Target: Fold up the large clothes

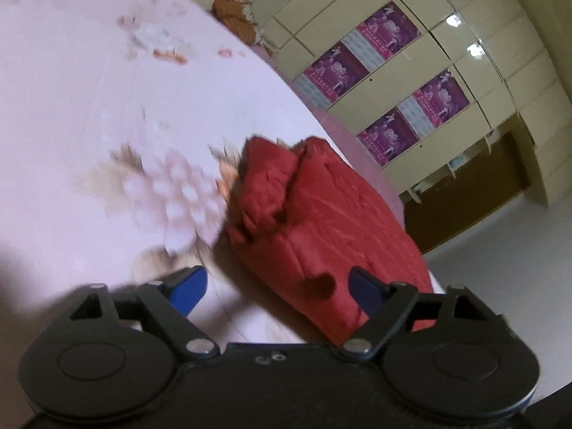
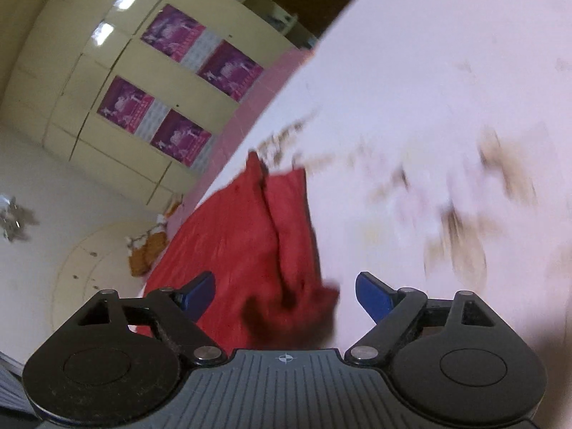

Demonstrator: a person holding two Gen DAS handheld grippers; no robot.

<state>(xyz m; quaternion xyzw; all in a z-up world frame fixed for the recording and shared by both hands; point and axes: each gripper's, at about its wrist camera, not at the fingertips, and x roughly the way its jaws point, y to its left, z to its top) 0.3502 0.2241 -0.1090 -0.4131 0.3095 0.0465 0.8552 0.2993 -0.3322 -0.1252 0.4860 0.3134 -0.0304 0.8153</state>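
Two pairs of tongs hang over a bed, each with its jaws standing apart and nothing clamped between the blue pads. In the left wrist view the left tongs frame the near corner of a red garment; its cloth lies in the gap, but the pads are clear of it. The garment is a thick, matte, crinkled bundle, roughly folded into a rounded block, with a deep crease and a puckered fold at its 12 o'clock end. It rests on a pale lilac bedsheet printed with blurred brown and white flowers, close to the bed's edge at 3 o'clock.

In the right wrist view the right tongs hover over the same red garment, which runs from 7 o'clock up to a pointed tip near the centre, split by a long lengthwise fold. A dark, smeared flap of it sits between the open pads. The bedsheet fills the 1 to 4 o'clock side. Glossy cream cabinet doors carrying rectangular purple posters stand beyond.
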